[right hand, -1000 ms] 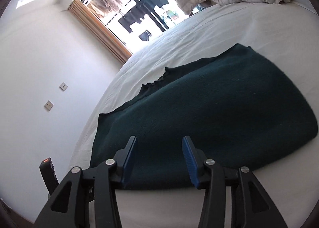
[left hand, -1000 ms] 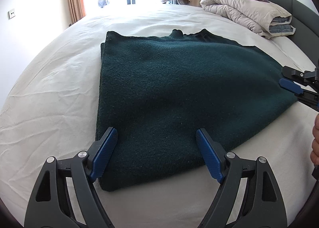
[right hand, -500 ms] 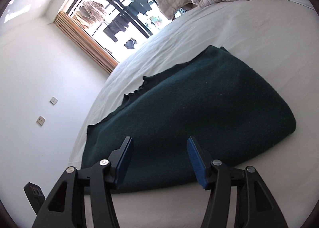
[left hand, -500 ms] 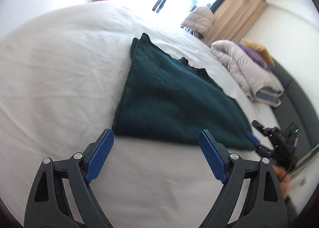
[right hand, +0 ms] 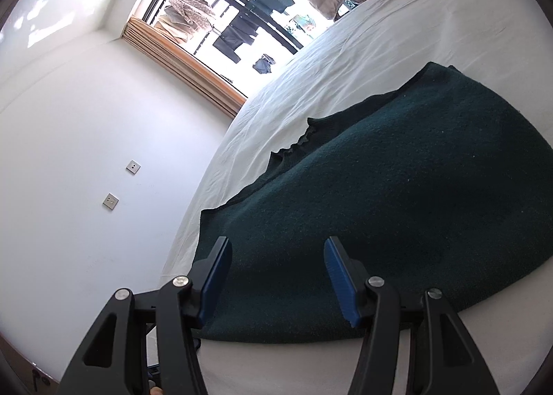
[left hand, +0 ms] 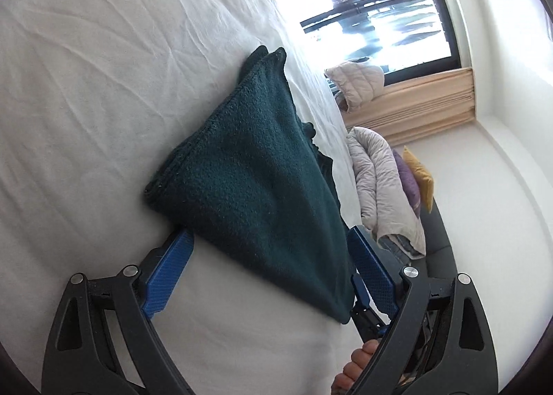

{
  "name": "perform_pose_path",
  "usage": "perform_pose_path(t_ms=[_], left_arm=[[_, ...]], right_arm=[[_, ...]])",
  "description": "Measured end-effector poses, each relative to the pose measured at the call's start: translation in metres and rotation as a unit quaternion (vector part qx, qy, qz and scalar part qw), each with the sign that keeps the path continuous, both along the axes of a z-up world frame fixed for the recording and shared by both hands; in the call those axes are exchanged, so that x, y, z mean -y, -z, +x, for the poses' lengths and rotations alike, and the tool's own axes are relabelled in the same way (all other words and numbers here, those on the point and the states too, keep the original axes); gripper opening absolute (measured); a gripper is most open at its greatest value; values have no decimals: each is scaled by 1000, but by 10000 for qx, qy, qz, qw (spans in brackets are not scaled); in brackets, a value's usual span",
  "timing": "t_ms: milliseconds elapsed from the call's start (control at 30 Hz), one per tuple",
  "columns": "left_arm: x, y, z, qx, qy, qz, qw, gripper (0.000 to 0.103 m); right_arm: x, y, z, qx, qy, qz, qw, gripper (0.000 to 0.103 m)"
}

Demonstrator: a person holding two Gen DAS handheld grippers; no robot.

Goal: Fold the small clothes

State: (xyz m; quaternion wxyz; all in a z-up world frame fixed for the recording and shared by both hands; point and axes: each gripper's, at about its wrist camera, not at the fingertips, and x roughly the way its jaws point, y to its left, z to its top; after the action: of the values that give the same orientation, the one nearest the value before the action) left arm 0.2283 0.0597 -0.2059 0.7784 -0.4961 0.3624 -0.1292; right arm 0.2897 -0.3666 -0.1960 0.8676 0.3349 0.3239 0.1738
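Sweater [left hand: 262, 187] | folded on bed [left hand: 86, 84] | edge between left gripper [left hand: 269, 277] fingers [left hand: 169, 274]

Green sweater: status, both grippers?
Left gripper open, straddling sweater edge. Right gripper open over hem. Sweater flat on bed. Nothing blocking.

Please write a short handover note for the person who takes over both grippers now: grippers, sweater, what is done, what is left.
Left gripper: open, holds nothing, jaws either side of the near edge of the dark green sweater.
Right gripper: open, holds nothing, over the sweater's near hem.
Sweater: flat on the white bed, doubled along one side.
Done: apparently a first fold.
Left: probably grip the near edge, fold again, smooth.
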Motion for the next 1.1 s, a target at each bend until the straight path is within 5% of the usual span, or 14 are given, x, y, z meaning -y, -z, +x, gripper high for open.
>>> perform_pose_path(t_ms=[167,233,367,500,700,867,1100], left_arm=[[5,3,18,-13,-164,-293,9994,88],[6,5,27,-35,-186,-431,9989,78],[10,16,51,-136,-43,-680,9976,31],[5,24,63,-156,-42,-644,9978,16],[1,19,65,6,21,-224,9997,12],[14,-5,74,384,123,384,9984,10],[61,-73,85,1211,577,1580,9783,9]], right_arm=[[2,0,12,-152,16,-4,9999,52],[0,1,22,-271,-45,-84,9996,46],[-16,3,46,-504,-332,-379,9975,31],[-37,7,71,-696,-592,-679,9935,19],[-42,38,99,-1337,-453,-955,9854,0],[-38,51,97,-1311,-495,-847,9865,0],[-36,56,92,-1144,-534,-782,9889,0]])
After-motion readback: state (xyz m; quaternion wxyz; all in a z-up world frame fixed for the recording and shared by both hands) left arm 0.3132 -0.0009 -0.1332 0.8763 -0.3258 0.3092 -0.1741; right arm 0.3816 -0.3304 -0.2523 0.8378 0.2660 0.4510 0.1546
